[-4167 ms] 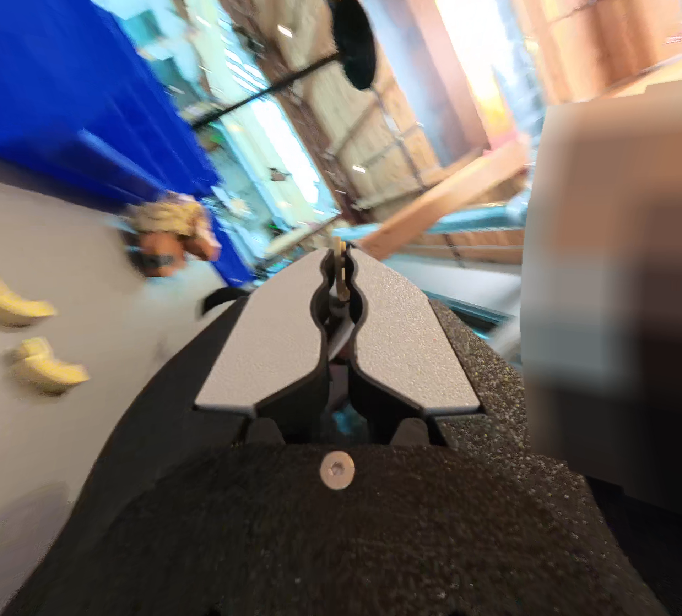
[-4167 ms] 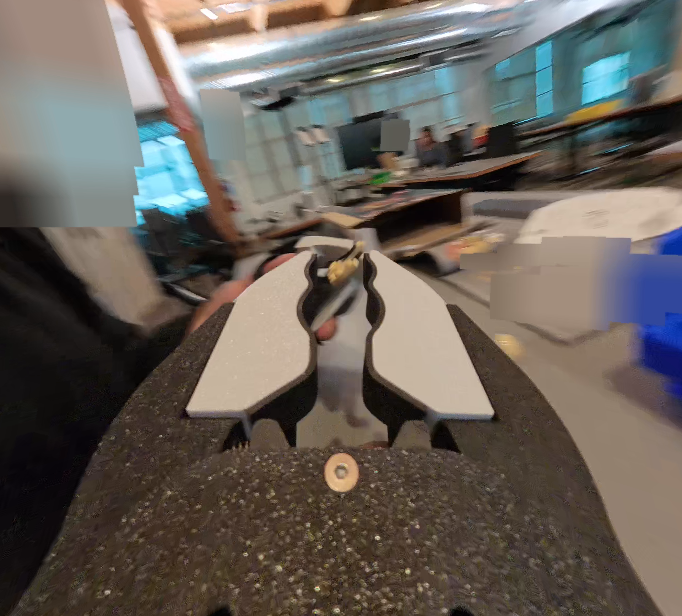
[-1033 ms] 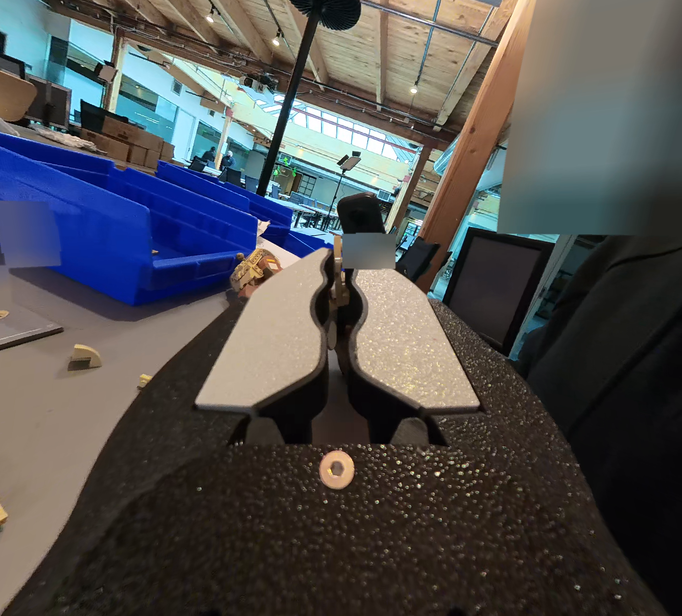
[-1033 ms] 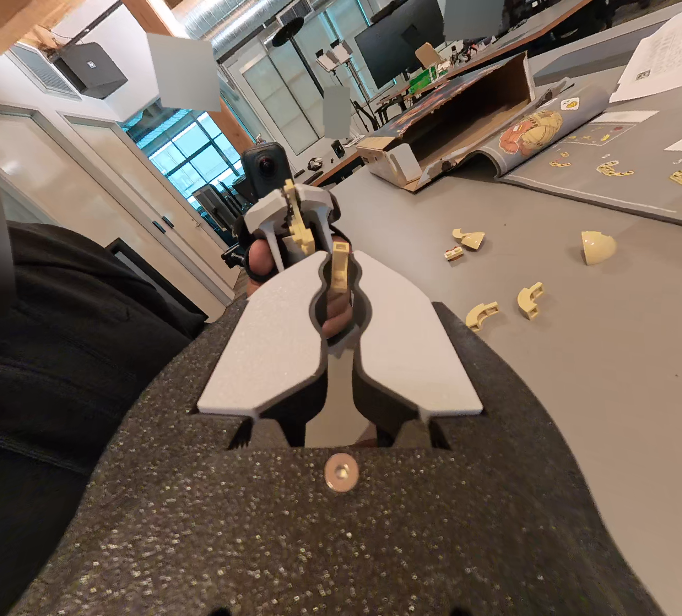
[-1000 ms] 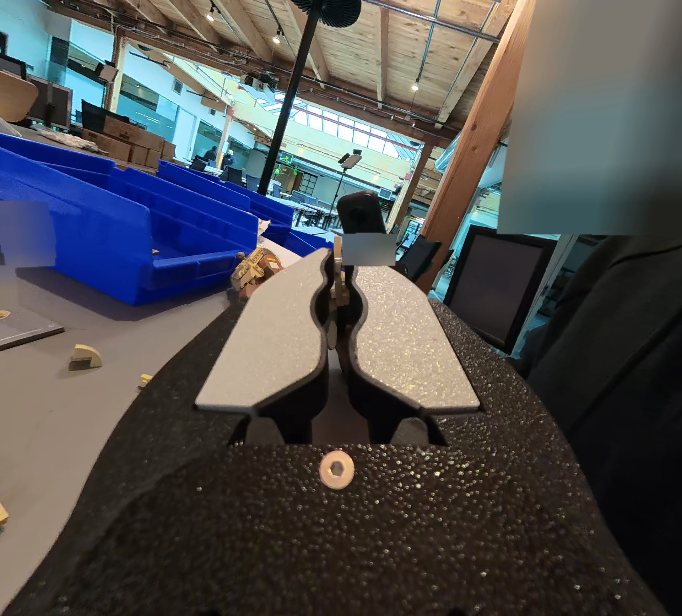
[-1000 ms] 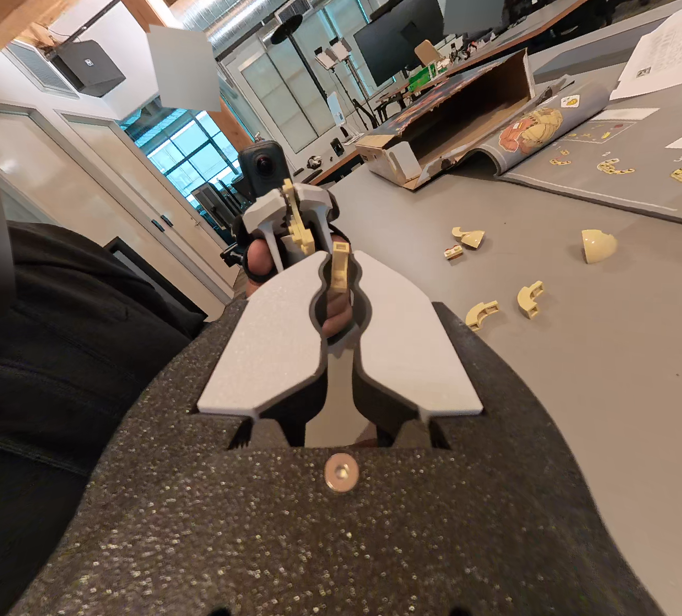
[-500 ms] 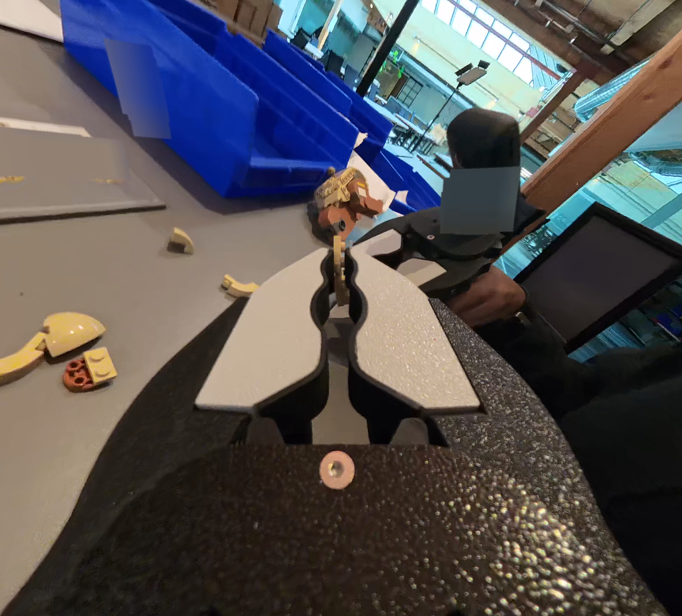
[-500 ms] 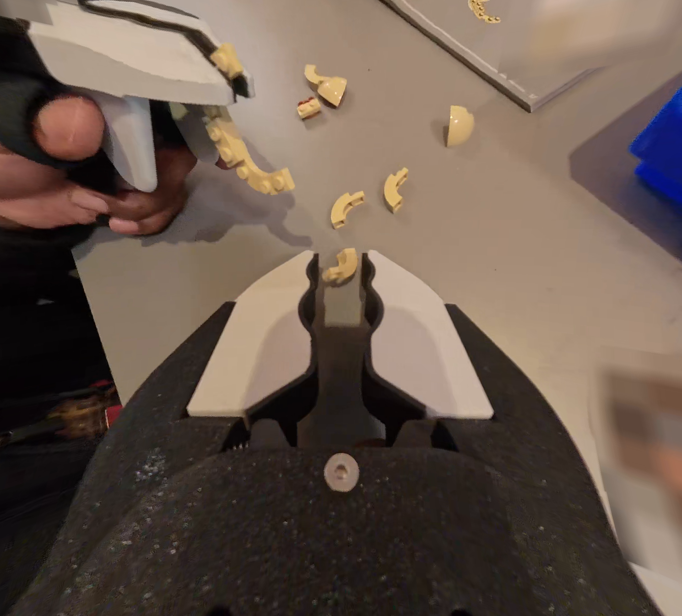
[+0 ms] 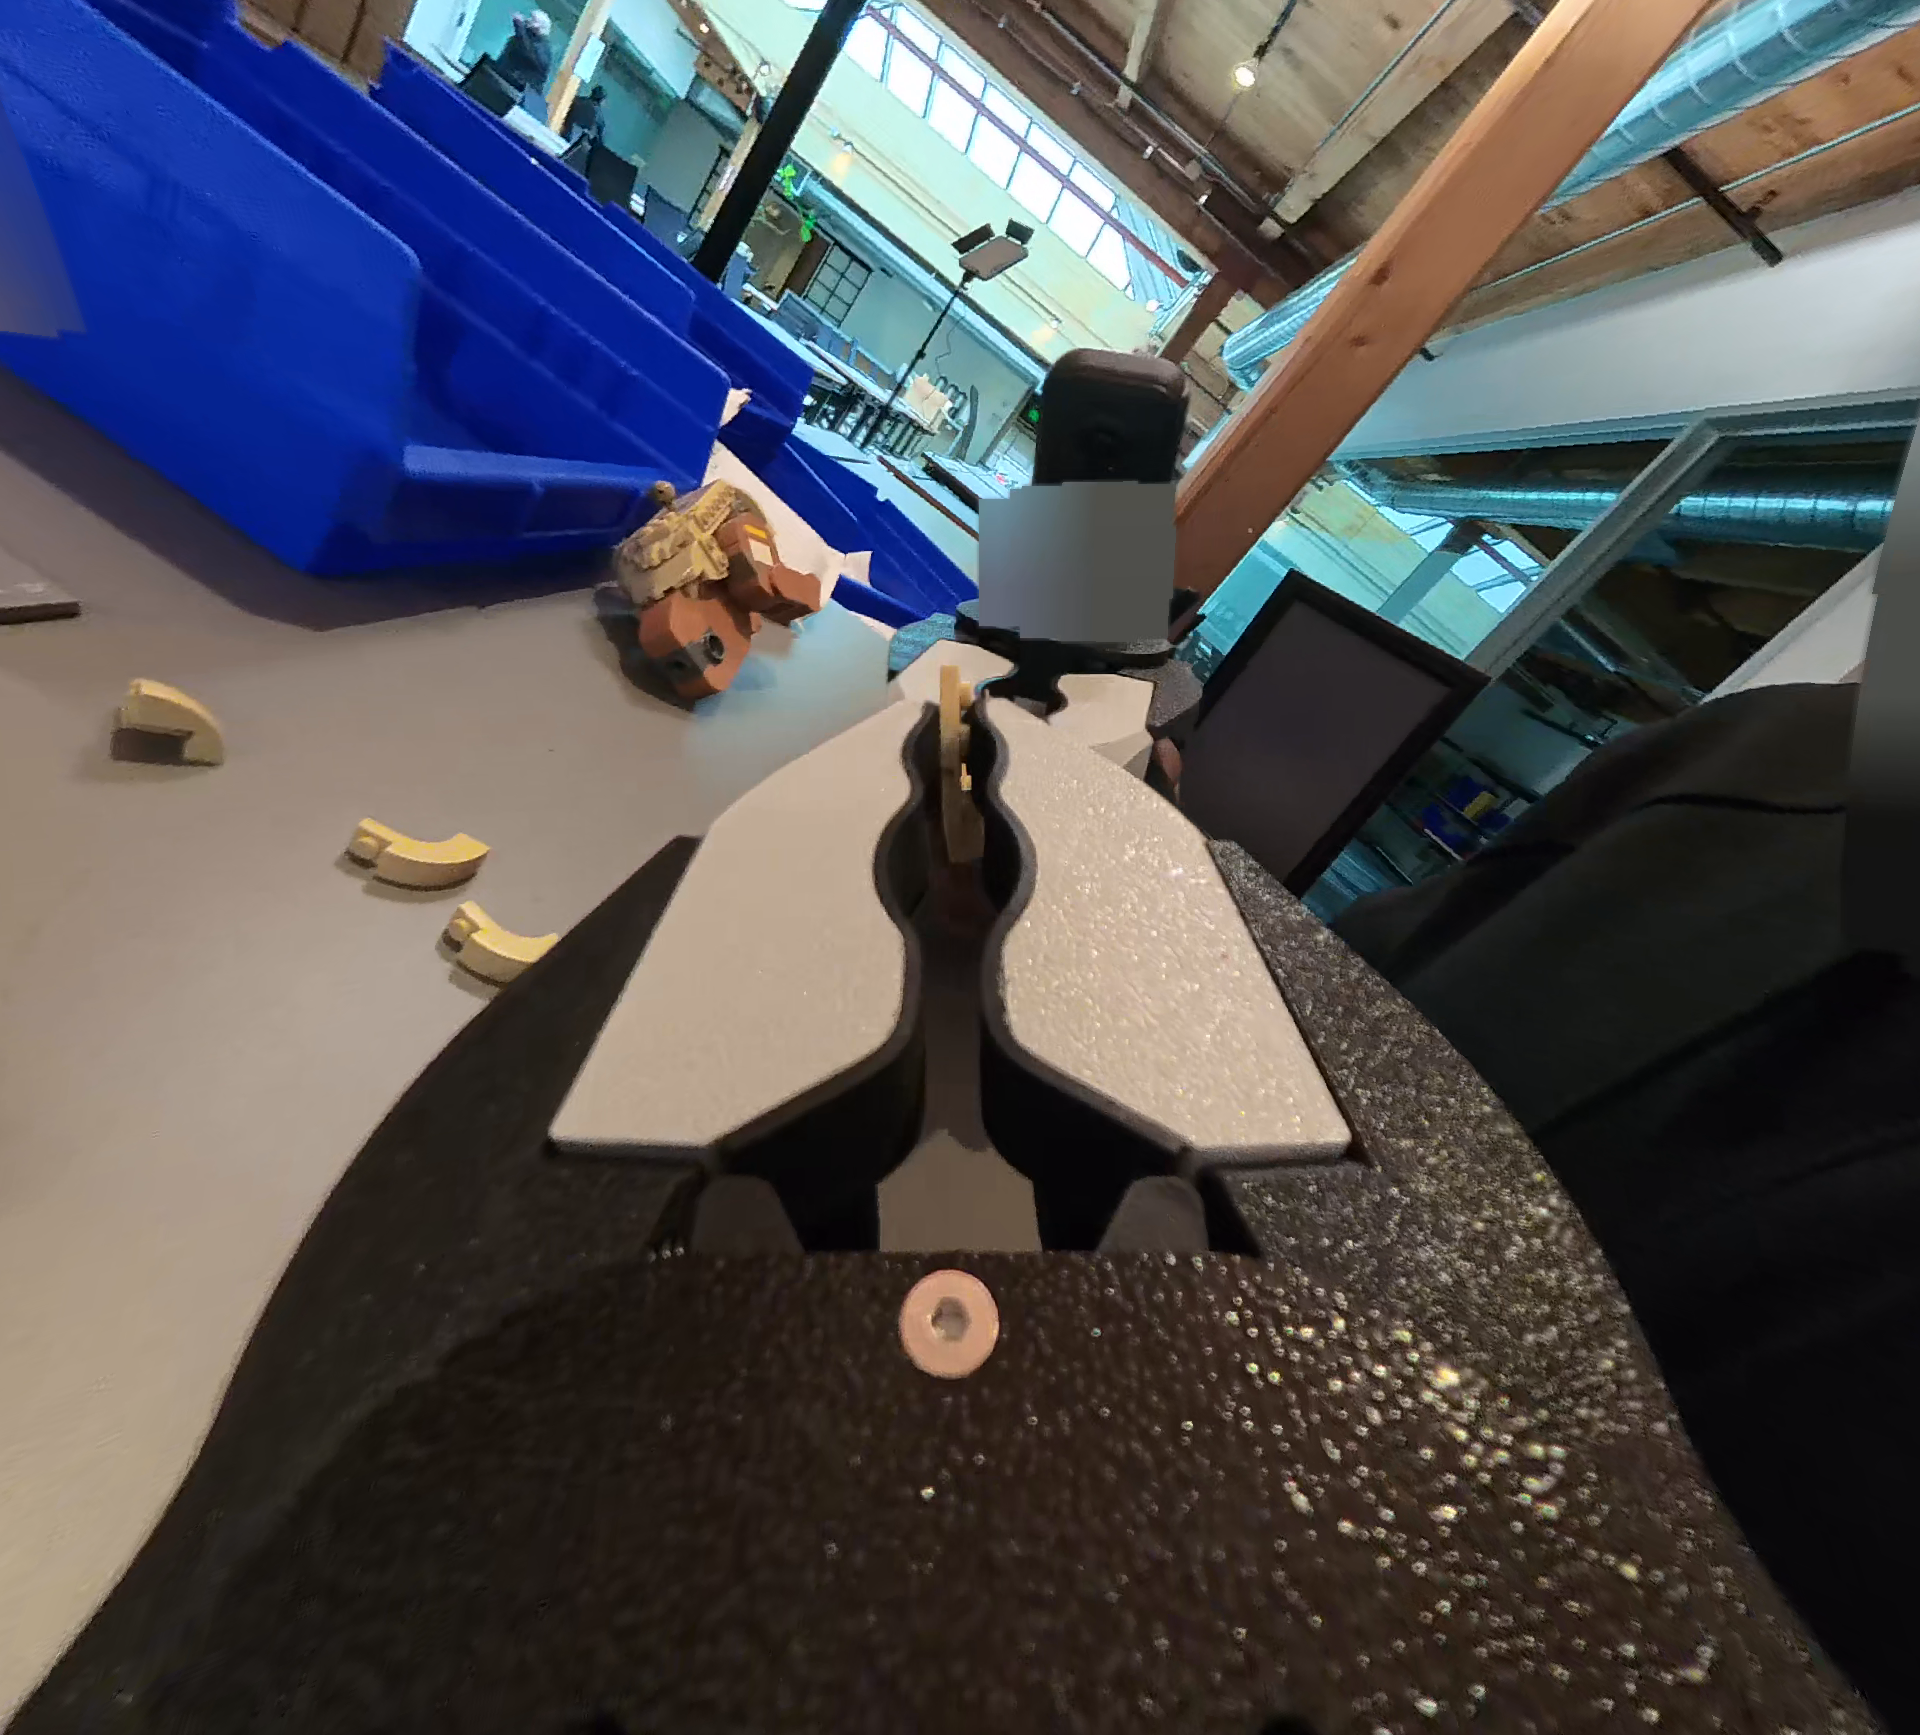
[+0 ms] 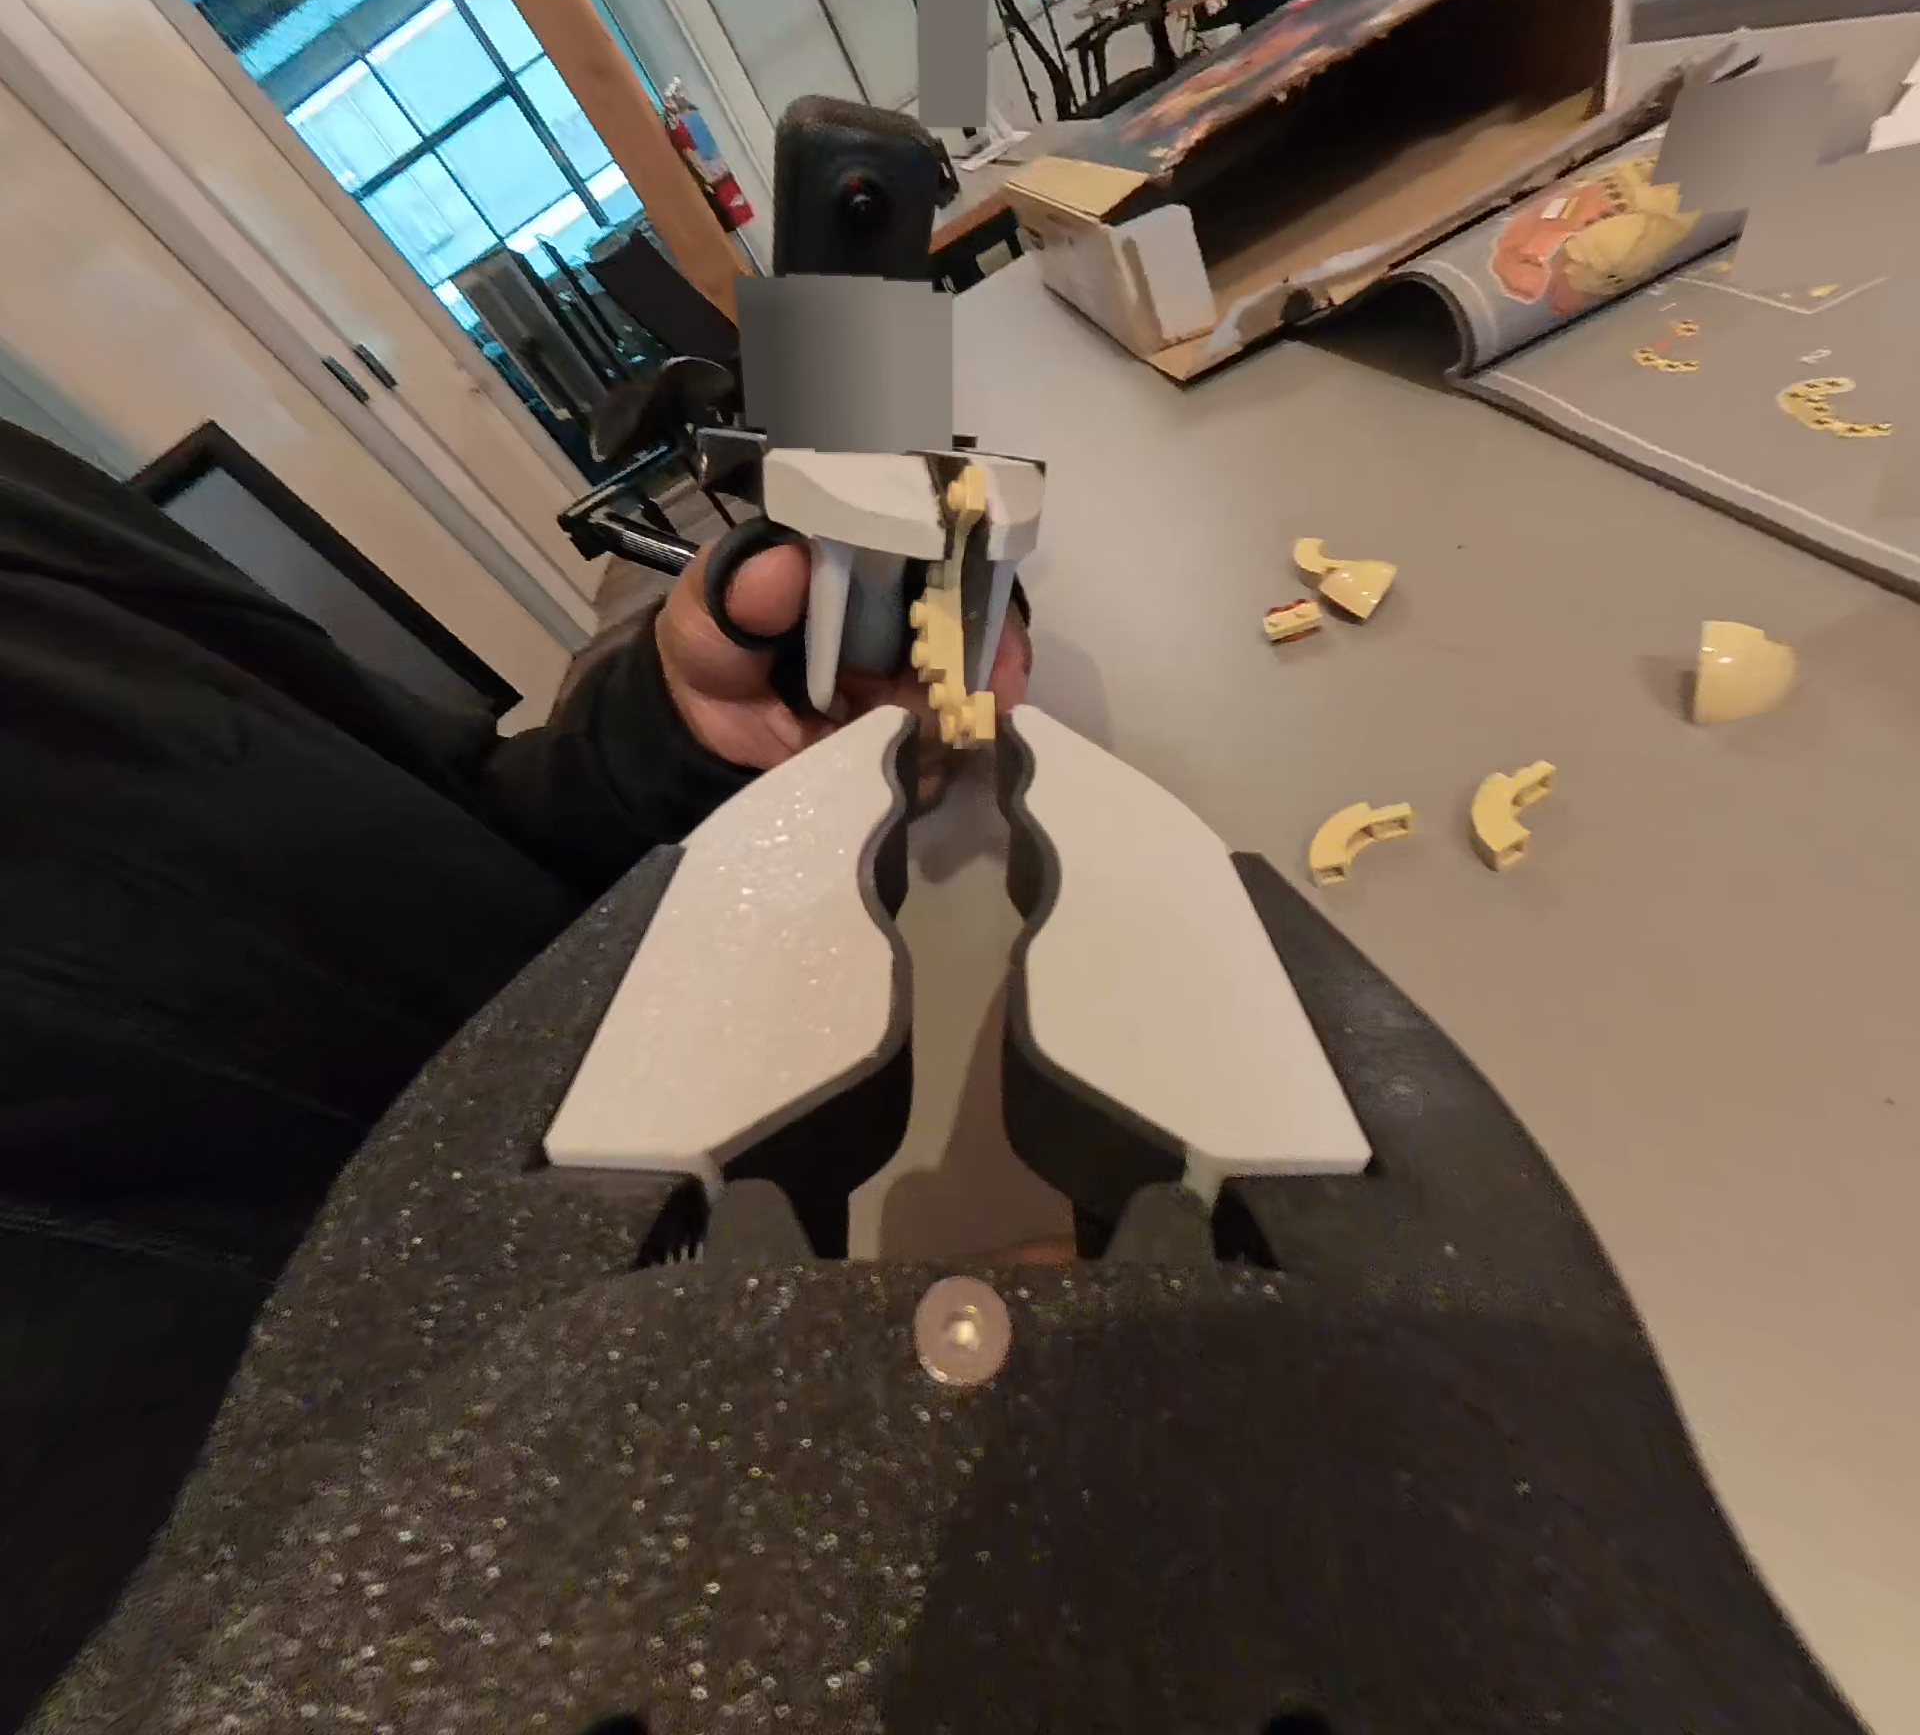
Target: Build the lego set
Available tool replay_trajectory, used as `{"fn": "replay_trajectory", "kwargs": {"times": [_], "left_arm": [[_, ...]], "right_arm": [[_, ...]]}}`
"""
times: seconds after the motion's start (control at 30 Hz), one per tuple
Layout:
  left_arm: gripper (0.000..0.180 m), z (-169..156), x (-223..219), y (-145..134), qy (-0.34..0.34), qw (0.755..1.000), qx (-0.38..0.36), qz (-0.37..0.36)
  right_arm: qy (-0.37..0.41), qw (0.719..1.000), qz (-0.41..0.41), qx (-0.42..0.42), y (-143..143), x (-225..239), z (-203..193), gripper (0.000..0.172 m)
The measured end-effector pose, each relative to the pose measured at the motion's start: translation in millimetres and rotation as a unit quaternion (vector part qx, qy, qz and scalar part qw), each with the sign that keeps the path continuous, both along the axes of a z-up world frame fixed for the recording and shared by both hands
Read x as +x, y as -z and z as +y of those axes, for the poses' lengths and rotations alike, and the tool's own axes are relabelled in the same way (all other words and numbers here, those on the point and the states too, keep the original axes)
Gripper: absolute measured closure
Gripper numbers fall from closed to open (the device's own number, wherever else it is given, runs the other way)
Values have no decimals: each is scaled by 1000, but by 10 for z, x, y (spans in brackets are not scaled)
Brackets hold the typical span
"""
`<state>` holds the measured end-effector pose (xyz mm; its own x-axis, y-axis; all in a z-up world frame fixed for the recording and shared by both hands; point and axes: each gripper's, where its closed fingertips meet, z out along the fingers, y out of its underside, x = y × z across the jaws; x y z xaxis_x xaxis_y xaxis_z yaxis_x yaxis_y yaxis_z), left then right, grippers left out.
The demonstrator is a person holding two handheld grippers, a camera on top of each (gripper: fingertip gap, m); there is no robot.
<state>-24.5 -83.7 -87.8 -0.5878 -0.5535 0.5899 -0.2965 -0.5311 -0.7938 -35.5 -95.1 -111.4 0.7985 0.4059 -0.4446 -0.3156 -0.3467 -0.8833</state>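
My left gripper [image 9: 954, 729] is shut on a thin tan curved plate [image 9: 956, 792], seen edge-on between its fingertips. In the right wrist view the left gripper [image 10: 961, 501] faces me in a person's hand [image 10: 748, 646]. The studded curved plate [image 10: 940, 636] hangs down from its tips. My right gripper [image 10: 964, 735] is just below it, raised off the grey table [image 10: 1558, 1062]. It is closed on a small tan brick [image 10: 974, 717], which touches the lower end of the curved plate. This spot is slightly blurred.
Blue bins [image 9: 260, 355] stand at the back left, with a brown and tan brick model [image 9: 707, 615] before them. Loose tan arc bricks [image 10: 1361, 838] [image 10: 1512, 812], a tan dome [image 10: 1745, 672], an open cardboard box [image 10: 1351, 158] and an open booklet [image 10: 1662, 355] lie to the right. Less than 4 cm separates the two grippers' tips. Both grippers' tips are roughly 15 centimetres from the tan dome [image 10: 1745, 672].
Half a second ago my right gripper was low over the table with wider jaws around a small tan arc. It has since narrowed and risen back to the left gripper's plate. The left stays shut on its plate.
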Motion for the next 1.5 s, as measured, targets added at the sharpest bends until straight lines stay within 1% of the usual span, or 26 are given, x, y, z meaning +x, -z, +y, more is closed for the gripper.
{"fn": "replay_trajectory", "kwargs": {"times": [0.07, 0.27, 0.37, 0.43, 0.53, 0.63, 0.73, 0.9, 1.07, 1.2, 1.3, 1.4, 1.5], "left_arm": [[176, -18, -26, -21, 7, 1000, 0, -9], [173, -29, -52, -47, 13, 1000, -1, -19], [148, -6, -45, -45, -2, 1000, 0, -18], [142, -4, -68, -49, -5, 1000, -5, -18], [146, -72, -109, -28, 4, 1000, 10, -18], [164, -172, -136, -13, 19, 999, 37, -26], [171, -194, -148, -45, 19, 998, 36, -41], [171, -201, -169, -81, 13, 998, 33, -57], [171, -195, -182, -140, 13, 998, -1, -68], [172, -196, -197, -148, 17, 997, -4, -71], [172, -178, -187, -152, 1, 997, 4, -73], [172, -125, -169, -151, -24, 997, 7, -68], [172, -50, -149, -119, -48, 997, 13, -53]], "right_arm": [[-5, 1000, 13, 9, -36, -24, 1, 164], [3, 999, 36, 30, -86, -34, 0, 167], [20, 998, 33, 45, -116, 3, -6, 167], [30, 998, 27, 50, -134, 29, -6, 167], [27, 998, 22, 61, -187, 1, -17, 167], [24, 997, 9, 67, -221, -40, -7, 167], [20, 997, 5, 78, -267, -85, -7, 167], [21, 996, -6, 81, -286, -115, -18, 167], [21, 996, -15, 84, -291, -147, -22, 167], [21, 996, -12, 88, -300, -163, -21, 167], [30, 996, -14, 88, -297, -145, -3, 165], [50, 994, -51, 80, -246, -60, -22, 161], [80, 987, -128, 50, -98, 120, -113, 156]]}}
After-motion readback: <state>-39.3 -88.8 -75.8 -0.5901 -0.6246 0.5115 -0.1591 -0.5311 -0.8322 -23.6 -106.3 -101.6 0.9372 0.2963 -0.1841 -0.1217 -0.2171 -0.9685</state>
